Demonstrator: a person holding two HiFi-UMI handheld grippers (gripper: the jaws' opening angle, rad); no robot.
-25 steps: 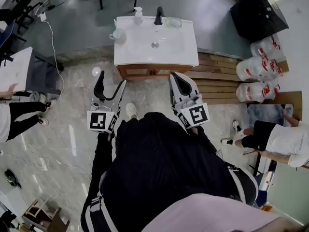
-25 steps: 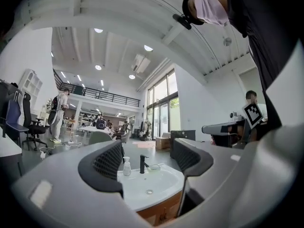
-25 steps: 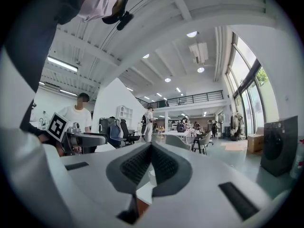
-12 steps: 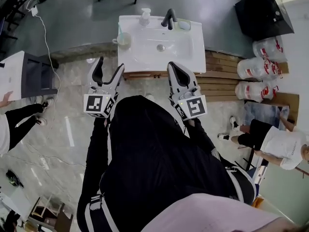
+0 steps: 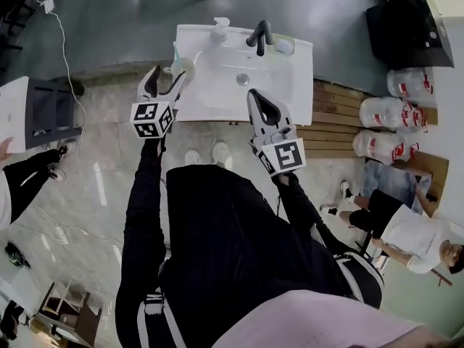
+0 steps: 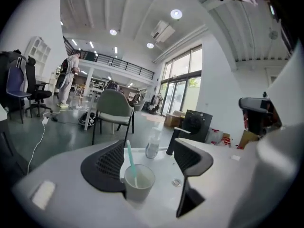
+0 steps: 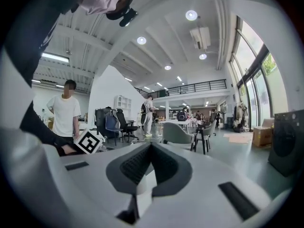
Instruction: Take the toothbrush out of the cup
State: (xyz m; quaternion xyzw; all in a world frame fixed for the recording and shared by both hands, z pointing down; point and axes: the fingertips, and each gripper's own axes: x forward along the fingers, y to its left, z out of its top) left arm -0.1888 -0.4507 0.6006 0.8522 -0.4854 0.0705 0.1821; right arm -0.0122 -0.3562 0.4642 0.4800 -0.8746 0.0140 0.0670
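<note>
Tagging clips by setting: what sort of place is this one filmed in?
Probably an open-plan workshop or lab hall, not a bathroom: a lone washbasin unit stands on open floor, with a chair and a railed mezzanine behind it.

Grey floor [image 5: 109,20], white washstand [image 5: 290,75], green chair [image 6: 114,106], tall windows [image 6: 183,87], round ceiling lights [image 6: 176,14]

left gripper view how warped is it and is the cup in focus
Left gripper view: strong fisheye, black rounded corners, straight edges bowed; the cup and toothbrush near the middle read fairly sharp; the picture's right edge is a pale blur; the ceiling lamps blow out to white spots.
</note>
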